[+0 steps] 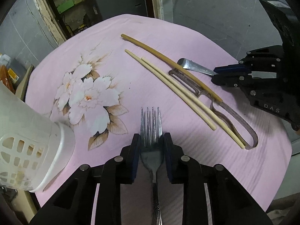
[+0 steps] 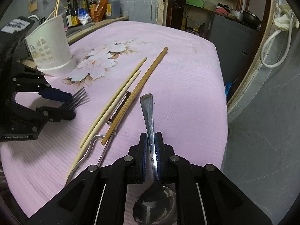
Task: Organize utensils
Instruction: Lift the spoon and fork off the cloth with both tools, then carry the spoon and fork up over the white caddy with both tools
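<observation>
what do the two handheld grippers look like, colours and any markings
Both are black plastic linkage frames with round silver pivot pins and dark blue pads on the fingers. The left gripper carries white lettering reading CenRobot.AI on its body, seen in the right wrist view. The right gripper shows raised letters DAS on its side in the left wrist view. No cables or sleeves are visible.

Glossy metal fork [image 1: 151,131] – matt cloth [image 1: 131,97], wooden chopsticks [image 1: 180,93]
</observation>
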### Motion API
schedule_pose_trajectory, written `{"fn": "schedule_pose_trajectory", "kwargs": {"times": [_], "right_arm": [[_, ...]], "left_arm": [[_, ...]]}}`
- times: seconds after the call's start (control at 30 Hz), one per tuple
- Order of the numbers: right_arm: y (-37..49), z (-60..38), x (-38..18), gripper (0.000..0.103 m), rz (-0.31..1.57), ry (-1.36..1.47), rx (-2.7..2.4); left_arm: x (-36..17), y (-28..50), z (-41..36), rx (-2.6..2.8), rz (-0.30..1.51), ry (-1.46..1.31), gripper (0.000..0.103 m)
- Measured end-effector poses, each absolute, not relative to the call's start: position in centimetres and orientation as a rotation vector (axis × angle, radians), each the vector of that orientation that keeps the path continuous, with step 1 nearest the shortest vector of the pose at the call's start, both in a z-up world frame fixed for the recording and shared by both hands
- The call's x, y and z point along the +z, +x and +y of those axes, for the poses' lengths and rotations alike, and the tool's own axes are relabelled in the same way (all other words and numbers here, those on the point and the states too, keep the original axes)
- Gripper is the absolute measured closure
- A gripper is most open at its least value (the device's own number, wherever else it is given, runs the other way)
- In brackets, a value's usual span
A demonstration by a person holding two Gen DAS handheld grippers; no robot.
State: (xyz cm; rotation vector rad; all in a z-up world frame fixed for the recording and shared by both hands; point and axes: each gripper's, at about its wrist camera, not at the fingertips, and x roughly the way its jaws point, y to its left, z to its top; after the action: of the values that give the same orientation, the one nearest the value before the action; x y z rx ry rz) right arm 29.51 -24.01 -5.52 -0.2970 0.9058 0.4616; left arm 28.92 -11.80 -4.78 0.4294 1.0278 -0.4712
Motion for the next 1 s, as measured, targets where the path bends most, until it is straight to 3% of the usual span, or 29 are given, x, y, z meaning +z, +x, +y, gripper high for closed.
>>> {"fn": "schedule_pose_trajectory", "kwargs": {"times": [0.3,0.67,1.0], "right_arm": [[28.0,-23.7,-5.3,0.099,0.811,-0.328,0.402],[23.3,-24.8,-1.8,0.099,0.485,-0.189,0.428],[23.2,-24.1,-0.7,0.101,0.377,-0.123,0.444]], "left_arm": [[-4.0,26.9,-9.3,-0.471,0.919,0.284,0.083],[0.9,20.8,-5.5,-0.391,0.529,0.130,0.083],[2.6,19.8,-2.4,-0.331,0.444,-0.003,0.083]]}}
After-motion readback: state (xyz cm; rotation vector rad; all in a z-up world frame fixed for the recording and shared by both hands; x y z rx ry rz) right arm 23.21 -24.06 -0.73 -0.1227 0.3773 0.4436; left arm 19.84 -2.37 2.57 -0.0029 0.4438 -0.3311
